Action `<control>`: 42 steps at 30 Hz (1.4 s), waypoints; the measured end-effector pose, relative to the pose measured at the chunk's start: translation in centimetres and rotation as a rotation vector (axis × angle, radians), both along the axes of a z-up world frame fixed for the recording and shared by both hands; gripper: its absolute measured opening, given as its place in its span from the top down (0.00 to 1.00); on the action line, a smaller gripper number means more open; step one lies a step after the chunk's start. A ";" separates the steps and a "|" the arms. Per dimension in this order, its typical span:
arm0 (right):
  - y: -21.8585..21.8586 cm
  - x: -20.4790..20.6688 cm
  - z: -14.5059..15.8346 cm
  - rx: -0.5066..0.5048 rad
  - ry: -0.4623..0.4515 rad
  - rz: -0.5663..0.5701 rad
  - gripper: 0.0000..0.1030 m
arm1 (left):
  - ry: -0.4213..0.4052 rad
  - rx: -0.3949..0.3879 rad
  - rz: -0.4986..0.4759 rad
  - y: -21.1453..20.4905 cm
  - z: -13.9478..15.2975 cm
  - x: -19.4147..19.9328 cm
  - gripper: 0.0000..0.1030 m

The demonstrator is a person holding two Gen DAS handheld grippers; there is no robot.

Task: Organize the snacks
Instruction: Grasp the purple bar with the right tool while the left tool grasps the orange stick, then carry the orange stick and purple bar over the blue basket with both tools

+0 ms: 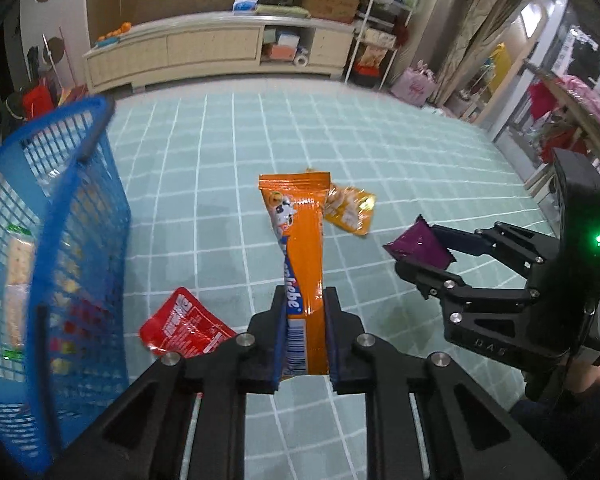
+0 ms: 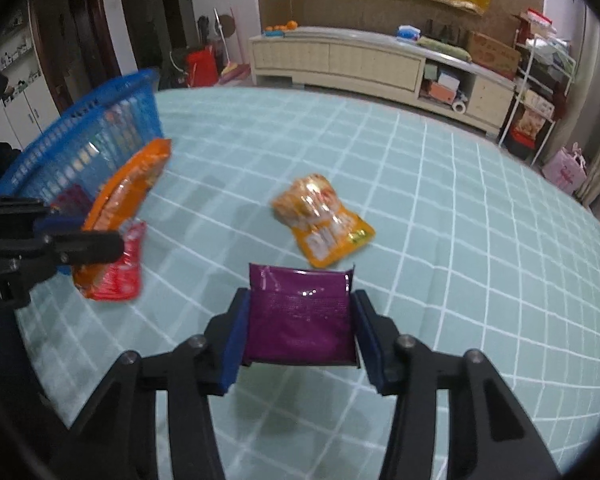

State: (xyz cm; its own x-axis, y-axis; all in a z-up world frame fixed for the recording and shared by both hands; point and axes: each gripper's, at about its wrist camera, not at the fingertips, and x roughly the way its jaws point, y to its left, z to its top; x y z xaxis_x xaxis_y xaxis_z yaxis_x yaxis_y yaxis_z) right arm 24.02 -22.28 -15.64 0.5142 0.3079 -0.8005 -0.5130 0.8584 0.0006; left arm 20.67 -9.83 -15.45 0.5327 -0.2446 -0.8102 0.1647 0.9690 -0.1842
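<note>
My left gripper [image 1: 304, 300] is shut on a long orange snack packet [image 1: 298, 248] and holds it above the green checked cloth [image 1: 380, 168], right of the blue basket [image 1: 80, 216]. My right gripper [image 2: 300, 308] is shut on a purple packet [image 2: 300, 312], held above the cloth. In the left wrist view the right gripper [image 1: 414, 254] with the purple packet [image 1: 418, 248] is at the right. In the right wrist view the left gripper [image 2: 100, 240] with the orange packet [image 2: 124, 196] is at the left, near the basket [image 2: 100, 132]. A red packet [image 1: 184, 328] and a yellow packet [image 1: 350, 210] lie on the cloth.
The basket holds several snacks, among them a cracker packet [image 1: 18, 276]. The yellow packet [image 2: 324, 220] lies mid-cloth, the red packet [image 2: 120, 276] below the left gripper. A cream cabinet [image 1: 220, 48] and a shelf rack [image 1: 376, 28] stand behind the cloth.
</note>
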 end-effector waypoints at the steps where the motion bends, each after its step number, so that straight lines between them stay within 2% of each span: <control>1: 0.3 -0.4 0.9 0.007 -0.012 0.002 0.47 | -0.012 0.001 -0.003 0.2 0.6 -0.4 0.85; 5: 1.6 -2.1 4.4 0.056 -0.050 -0.001 0.47 | -0.051 -0.020 -0.006 1.2 3.2 -2.0 0.85; 10: 3.6 -4.2 8.9 0.098 -0.103 -0.010 0.47 | -0.113 -0.001 -0.016 2.6 6.5 -4.2 0.85; 20: 8.8 -6.9 13.5 0.164 -0.163 0.042 0.47 | -0.200 0.005 0.034 8.7 9.9 -7.4 0.85; 29: 14.5 -6.1 13.7 0.173 -0.147 0.079 0.47 | -0.234 0.045 0.118 15.7 11.0 -8.6 0.85; 38: 20.0 -4.0 11.3 0.136 -0.079 0.164 0.47 | -0.192 0.085 0.161 20.7 9.1 -7.2 0.85; 42: 22.2 -3.3 9.7 0.093 -0.047 0.181 0.47 | -0.160 0.058 0.178 22.4 7.8 -6.4 0.85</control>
